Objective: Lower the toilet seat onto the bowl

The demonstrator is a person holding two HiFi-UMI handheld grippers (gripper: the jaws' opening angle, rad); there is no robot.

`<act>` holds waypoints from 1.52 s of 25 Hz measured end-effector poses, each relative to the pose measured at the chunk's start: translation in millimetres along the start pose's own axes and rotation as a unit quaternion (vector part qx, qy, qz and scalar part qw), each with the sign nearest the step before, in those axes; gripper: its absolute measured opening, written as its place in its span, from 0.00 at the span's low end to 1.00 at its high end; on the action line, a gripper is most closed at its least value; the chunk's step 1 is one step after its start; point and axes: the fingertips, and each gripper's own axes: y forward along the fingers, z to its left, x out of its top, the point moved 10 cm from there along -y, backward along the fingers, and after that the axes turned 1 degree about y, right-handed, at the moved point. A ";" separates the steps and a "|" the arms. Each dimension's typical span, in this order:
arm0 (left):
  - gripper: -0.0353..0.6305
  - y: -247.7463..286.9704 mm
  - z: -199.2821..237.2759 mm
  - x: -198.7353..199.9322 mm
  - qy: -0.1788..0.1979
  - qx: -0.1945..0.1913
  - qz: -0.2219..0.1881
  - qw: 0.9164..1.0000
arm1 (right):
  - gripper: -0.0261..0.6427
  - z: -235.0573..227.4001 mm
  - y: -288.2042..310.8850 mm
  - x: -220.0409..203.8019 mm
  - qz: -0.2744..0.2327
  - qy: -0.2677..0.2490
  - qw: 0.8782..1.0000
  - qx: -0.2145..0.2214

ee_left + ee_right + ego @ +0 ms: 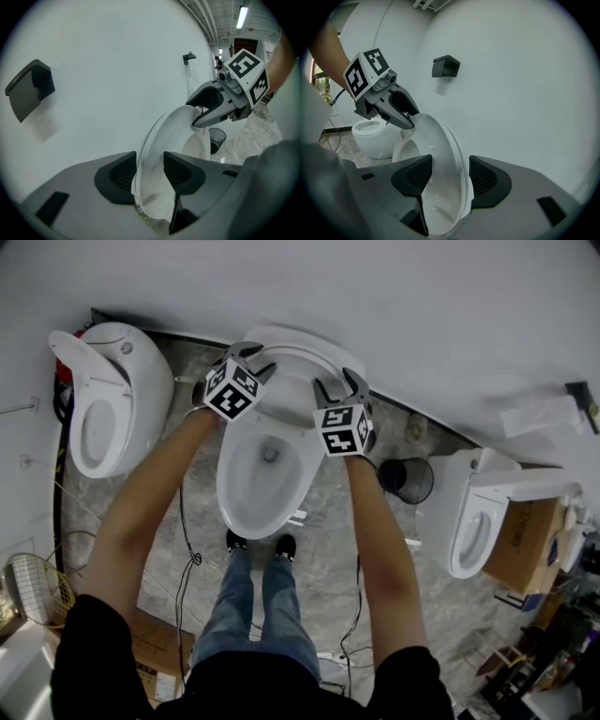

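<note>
A white toilet seat (295, 343) stands raised, almost upright against the pale wall at the top centre of the head view, above the open bowl (232, 512). It is glossy, smooth and curved, and in the right gripper view a second shell (probably the lid) sits just behind it.

The left gripper (150, 171) has its pads pressed on the seat's left rim, the white edge filling the space between them. The right gripper (450, 176) straddles the right rim, seat and rear shell both between its jaws. The inner pad touches, but a thin sliver of gap shows on the wall side, so it does not look clamped yet.

The step in hand looks like getting a firm hold before tipping the seat forward. To do it well, the right jaws should finish closing, ideally on the seat alone. Both hands should then swing it down together and evenly, since the slick plastic may slip.

A black wastebasket (408, 479) stands on the floor, right of the bowl.
</note>
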 end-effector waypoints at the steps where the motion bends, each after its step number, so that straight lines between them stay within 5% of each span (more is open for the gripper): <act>1: 0.32 0.9 0.3 0.5 0.002 0.001 0.001 1.000 | 0.42 -0.2 0.9 0.6 0.001 -0.003 1.000 0.001; 4: 0.24 2.9 -0.3 2.3 0.014 0.001 0.005 1.000 | 0.38 0.4 3.3 1.0 0.005 -0.015 1.000 0.007; 38: 0.22 -64.5 -49.1 -20.5 0.091 -0.030 0.035 0.995 | 0.23 51.0 -68.1 -8.5 0.003 -0.124 0.992 0.038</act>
